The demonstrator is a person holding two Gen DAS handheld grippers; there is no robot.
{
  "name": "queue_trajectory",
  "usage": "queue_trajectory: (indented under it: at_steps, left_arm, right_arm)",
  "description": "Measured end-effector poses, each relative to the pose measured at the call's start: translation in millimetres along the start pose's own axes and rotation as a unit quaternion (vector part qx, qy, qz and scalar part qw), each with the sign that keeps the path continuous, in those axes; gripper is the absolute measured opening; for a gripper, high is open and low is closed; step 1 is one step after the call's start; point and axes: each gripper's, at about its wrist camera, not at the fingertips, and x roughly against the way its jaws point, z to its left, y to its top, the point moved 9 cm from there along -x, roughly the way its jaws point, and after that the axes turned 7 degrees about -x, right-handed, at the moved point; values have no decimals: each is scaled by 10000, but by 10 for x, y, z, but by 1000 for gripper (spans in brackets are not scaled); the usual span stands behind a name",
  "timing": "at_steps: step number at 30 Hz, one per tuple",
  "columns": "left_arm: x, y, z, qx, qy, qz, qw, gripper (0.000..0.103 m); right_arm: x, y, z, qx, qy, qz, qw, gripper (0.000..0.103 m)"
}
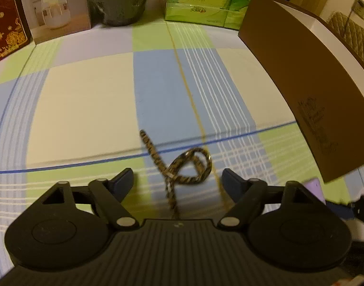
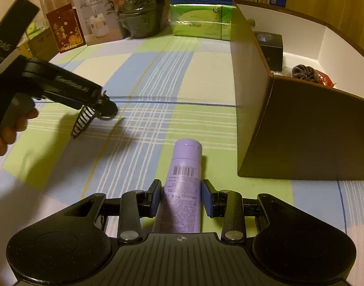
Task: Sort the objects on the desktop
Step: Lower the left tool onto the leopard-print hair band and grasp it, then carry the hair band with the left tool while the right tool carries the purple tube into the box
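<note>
A brown-and-gold patterned cord, looped on itself, lies on the checked tablecloth between the wide-apart fingers of my left gripper, which is open and empty. In the right wrist view a lilac tube with a barcode lies on the cloth between the pads of my right gripper. The pads sit close on both sides of it, with a narrow gap showing on the right. The left gripper shows there too, low over the cloth at the left.
A brown cardboard box with a white inside stands at the right and holds a black box and a dark scrunchie. Green tissue packs, a dark glass bowl, a humidifier carton and a red box line the back.
</note>
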Motion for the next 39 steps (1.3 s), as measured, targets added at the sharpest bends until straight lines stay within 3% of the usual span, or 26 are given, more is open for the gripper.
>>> queue_trajectory:
  at_steps: [3,5,7,22,26,39]
  left_arm:
    - [-70,39,-18,-31,79,4,10000,68]
    - [-106,28,-12,-88,117,47,9999,53]
    - [-96,26,1,-180,146,-4,9997,45]
    - [201,-377,141,-192,137,175,9996,45]
    - [295,-507,95,-173,89,190,9996,38]
    - [197,-400,36,-365,313,77,9988,41]
  right_arm:
    - [-8,17,-16,-39,-28,-20,10000,33]
    - [-14,29,-24,-59,-32,-37,10000,33]
    - [-28,45,-26,-66,-52,-60,9999,33]
    - [-137,121,18,231,-107,-63,9997,33]
    - [-142,117,25,281,-134,-52,9995,33]
    - [-100,79,-1,311,-75,-20,9995,30]
